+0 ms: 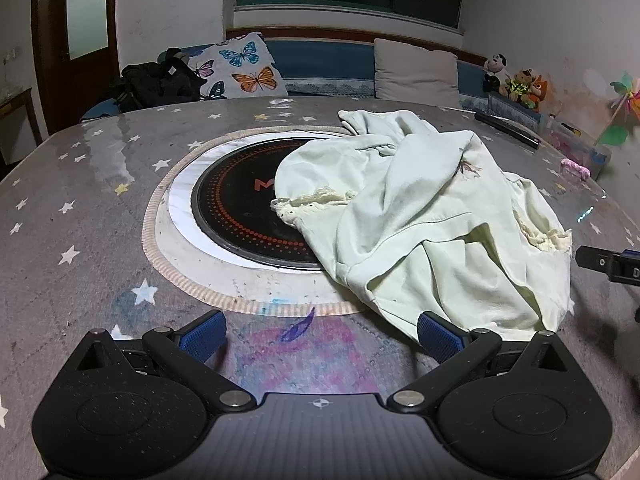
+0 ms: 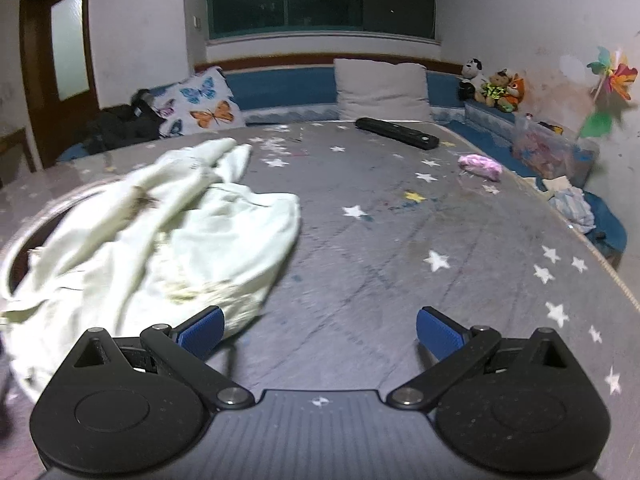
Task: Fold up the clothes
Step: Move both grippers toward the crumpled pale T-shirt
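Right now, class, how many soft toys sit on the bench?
3: a panda, then a brown bear, then an orange fox, side by side at the right end. Others may be hidden.

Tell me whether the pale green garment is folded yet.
Not folded. The pale green garment lies crumpled in a loose heap on the table, partly over the round black hotplate; both grippers are open and hold nothing.

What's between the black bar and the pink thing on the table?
Bare star-print tablecloth only, between the black bar and the pink thing, in the right wrist view.
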{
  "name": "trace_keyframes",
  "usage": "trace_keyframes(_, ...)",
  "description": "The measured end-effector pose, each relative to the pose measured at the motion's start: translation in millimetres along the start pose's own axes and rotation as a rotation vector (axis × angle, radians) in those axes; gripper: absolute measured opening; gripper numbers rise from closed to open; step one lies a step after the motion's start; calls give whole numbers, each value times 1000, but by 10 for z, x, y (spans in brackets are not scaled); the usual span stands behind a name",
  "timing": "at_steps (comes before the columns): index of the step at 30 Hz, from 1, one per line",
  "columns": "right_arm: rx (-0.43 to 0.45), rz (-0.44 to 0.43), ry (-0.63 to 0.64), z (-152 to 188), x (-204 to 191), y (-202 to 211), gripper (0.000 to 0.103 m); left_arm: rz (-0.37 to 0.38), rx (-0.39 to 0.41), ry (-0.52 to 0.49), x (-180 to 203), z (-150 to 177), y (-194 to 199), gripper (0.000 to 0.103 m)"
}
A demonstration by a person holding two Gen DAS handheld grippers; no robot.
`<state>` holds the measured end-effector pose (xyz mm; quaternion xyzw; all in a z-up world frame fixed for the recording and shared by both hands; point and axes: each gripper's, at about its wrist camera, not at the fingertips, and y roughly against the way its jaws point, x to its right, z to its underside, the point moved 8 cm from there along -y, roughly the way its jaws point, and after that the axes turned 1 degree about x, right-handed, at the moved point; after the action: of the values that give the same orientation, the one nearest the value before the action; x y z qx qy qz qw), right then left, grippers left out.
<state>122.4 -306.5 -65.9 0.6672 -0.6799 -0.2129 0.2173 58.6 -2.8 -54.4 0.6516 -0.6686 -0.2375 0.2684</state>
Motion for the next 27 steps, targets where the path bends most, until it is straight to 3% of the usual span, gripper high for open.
trace_keyframes(11, 47, -63, 71, 98, -517, 376, 103, -1, -19, -4, 55, 64, 49, 103)
trace_keyframes(27, 60, -181, 64, 240, -579, 662, 103, 3, 4, -46, 172, 194, 215, 103)
